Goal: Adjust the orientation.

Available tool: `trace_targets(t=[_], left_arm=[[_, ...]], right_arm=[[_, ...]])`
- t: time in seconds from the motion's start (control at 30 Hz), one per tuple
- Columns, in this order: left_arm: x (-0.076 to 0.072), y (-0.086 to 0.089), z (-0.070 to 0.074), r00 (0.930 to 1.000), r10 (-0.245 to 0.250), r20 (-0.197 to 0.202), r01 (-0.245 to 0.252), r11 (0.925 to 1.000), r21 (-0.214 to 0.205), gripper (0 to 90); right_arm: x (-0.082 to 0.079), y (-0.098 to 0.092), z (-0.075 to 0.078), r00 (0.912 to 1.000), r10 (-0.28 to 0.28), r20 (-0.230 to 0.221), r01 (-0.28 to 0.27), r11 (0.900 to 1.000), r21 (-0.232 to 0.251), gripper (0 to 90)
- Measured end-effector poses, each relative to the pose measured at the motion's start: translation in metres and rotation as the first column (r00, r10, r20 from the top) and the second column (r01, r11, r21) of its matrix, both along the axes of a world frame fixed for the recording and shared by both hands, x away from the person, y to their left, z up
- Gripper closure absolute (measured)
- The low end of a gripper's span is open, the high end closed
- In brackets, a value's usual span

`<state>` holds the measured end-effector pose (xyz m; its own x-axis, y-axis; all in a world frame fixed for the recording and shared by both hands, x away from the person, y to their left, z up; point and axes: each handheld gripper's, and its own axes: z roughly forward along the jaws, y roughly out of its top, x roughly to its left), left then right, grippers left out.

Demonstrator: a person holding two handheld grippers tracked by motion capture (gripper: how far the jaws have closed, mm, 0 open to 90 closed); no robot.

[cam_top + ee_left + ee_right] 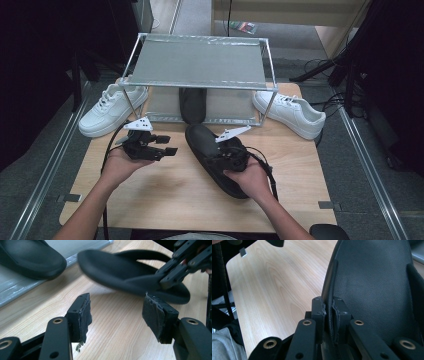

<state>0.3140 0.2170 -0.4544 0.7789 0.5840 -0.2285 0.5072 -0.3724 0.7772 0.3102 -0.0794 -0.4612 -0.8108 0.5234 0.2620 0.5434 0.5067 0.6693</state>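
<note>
- high view: a wooden table (165, 195) carries a two-tier metal shoe rack (200, 65) at its far edge. a black slipper already on the rack (192, 102) lies on the lower shelf with its toe pointing out, apparently marking the slot beside which its mate belongs. a white sneaker at left (112, 107) and a white sneaker at right (290, 112) flank the rack on the tabletop, well apart from the hands. the right gripper (231, 152) grasps the black slipper in hand (215, 160) near its strap, toe aimed toward the rack. the left gripper (165, 145) hovers just beside that toe, empty.
- left gripper view: its two pads (82, 315) stand wide apart with bare table between them, gripping nothing; the posture suggests readiness to steady or guide. the slipper in hand (120, 270) sits tilted above the wood with its toe raised, pinched at the far side by the other gripper (172, 275). the racked slipper (32, 257) rests on the grey shelf.
- right gripper view: the pads (318, 307) are narrowed onto the thin side wall of the slipper (374, 285), one inside and one outside, so the rim serves as a handle for carrying.
</note>
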Motion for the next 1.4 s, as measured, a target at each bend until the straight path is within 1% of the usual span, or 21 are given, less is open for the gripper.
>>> trace_targets(t=[0.13,0.23,0.27,0.3,0.4,0.47,0.5,0.53,0.6,0.63,0.67,0.77,0.8,0.83,0.93,1.0,1.1,1.17,1.2,1.33,1.4], left_arm=[[0.0,0.001,-0.002,0.9999,0.013,-0.001,-0.013,0.9999,-0.01,40.6],[0.001,-0.001,-0.004,0.9999,0.007,-0.009,-0.007,0.9998,-0.016,40.2],[0.001,-0.002,-0.005,0.9999,0.004,-0.011,-0.004,1.0,-0.007,40.2],[0.001,-0.003,-0.006,0.9999,0.002,-0.015,-0.002,1.0,-0.002,40.1],[0.002,-0.006,-0.008,0.9997,-0.011,-0.021,0.011,0.9999,-0.004,40.5],[0.003,-0.008,-0.01,0.9995,-0.024,-0.02,0.024,0.9997,-0.006,41.8],[0.004,-0.009,-0.011,0.9994,-0.026,-0.022,0.025,0.9996,-0.013,43.1],[0.005,-0.011,-0.011,0.999,-0.033,-0.028,0.033,0.9994,-0.015,43.6],[0.006,-0.014,-0.013,0.9989,-0.04,-0.022,0.04,0.9992,-0.008,45.1],[0.006,-0.016,-0.013,0.9988,-0.042,-0.024,0.042,0.9991,-0.002,46.2],[0.007,-0.017,-0.014,0.9985,-0.05,-0.023,0.05,0.9987,0.007,47.0],[0.007,-0.019,-0.015,0.9977,-0.062,-0.028,0.062,0.998,0.014,53.2],[0.007,-0.019,-0.015,0.9971,-0.068,-0.033,0.068,0.9977,0.008,56.7],[0.008,-0.018,-0.015,0.9957,-0.084,-0.04,0.084,0.9965,-0.005,61.6],[0.009,-0.016,-0.014,0.9951,-0.089,-0.042,0.089,0.9959,-0.016,74.6],[0.01,-0.015,-0.014,0.9954,-0.09,-0.031,0.09,0.9958,-0.016,79.5],[0.014,-0.016,-0.015,0.9942,-0.101,-0.036,0.101,0.9949,-0.004,85.7],[0.017,-0.017,-0.018,0.9919,-0.116,-0.051,0.116,0.9932,0.008,88.5],[0.018,-0.019,-0.02,0.9893,-0.133,-0.062,0.134,0.9908,0.018,90.0],[0.021,-0.023,-0.026,0.9851,-0.157,-0.071,0.159,0.9868,0.031,90.0],[0.023,-0.027,-0.029,0.9828,-0.169,-0.075,0.172,0.9842,0.041,90.0]], right_arm=[[0.003,0.016,-0.008,0.9992,0.036,0.018,-0.036,0.9993,-0.01,82.8],[0.007,0.023,-0.016,0.9991,0.041,-0.005,-0.041,0.9991,-0.01,82.6],[0.007,0.025,-0.018,0.9991,0.04,-0.012,-0.041,0.9991,-0.014,82.6],[0.008,0.027,-0.022,0.9989,0.046,-0.007,-0.047,0.9987,-0.022,82.6],[0.007,0.031,-0.027,0.9985,0.052,-0.02,-0.052,0.998,-0.035,82.4],[0.006,0.033,-0.029,0.9982,0.059,-0.009,-0.059,0.9972,-0.044,81.2],[0.005,0.035,-0.031,0.9977,0.067,0.006,-0.067,0.9964,-0.053,80.5],[0.005,0.035,-0.032,0.9972,0.072,0.022,-0.071,0.996,-0.055,80.7],[0.005,0.035,-0.034,0.9972,0.069,0.031,-0.067,0.9965,-0.049,78.5],[0.005,0.035,-0.035,0.998,0.061,0.02,-0.059,0.9968,-0.053,75.8],[0.005,0.033,-0.035,0.9982,0.054,0.025,-0.053,0.9972,-0.053,75.7],[0.006,0.028,-0.029,0.9989,0.036,0.03,-0.035,0.9992,-0.017,78.4],[0.006,0.024,-0.026,0.9991,0.03,0.031,-0.031,0.9995,0.01,79.6],[0.005,0.021,-0.022,0.9989,0.026,0.039,-0.027,0.9994,0.023,81.1],[0.002,0.013,-0.015,0.9987,0.013,0.049,-0.016,0.9983,0.056,82.2],[0.0,0.007,-0.012,0.9983,0.002,0.058,-0.005,0.9981,0.062,83.7],[-0.005,-0.003,-0.009,0.9982,-0.021,0.057,0.017,0.9968,0.079,87.0],[-0.009,-0.008,-0.008,0.9977,-0.03,0.06,0.025,0.9964,0.081,89.4],[-0.01,-0.01,-0.008,0.9977,-0.032,0.06,0.027,0.9964,0.081,89.6],[-0.019,-0.018,-0.013,0.9974,-0.048,0.054,0.045,0.997,0.063,90.0],[-0.021,-0.021,-0.013,0.9971,-0.054,0.054,0.051,0.9966,0.064,90.0]])
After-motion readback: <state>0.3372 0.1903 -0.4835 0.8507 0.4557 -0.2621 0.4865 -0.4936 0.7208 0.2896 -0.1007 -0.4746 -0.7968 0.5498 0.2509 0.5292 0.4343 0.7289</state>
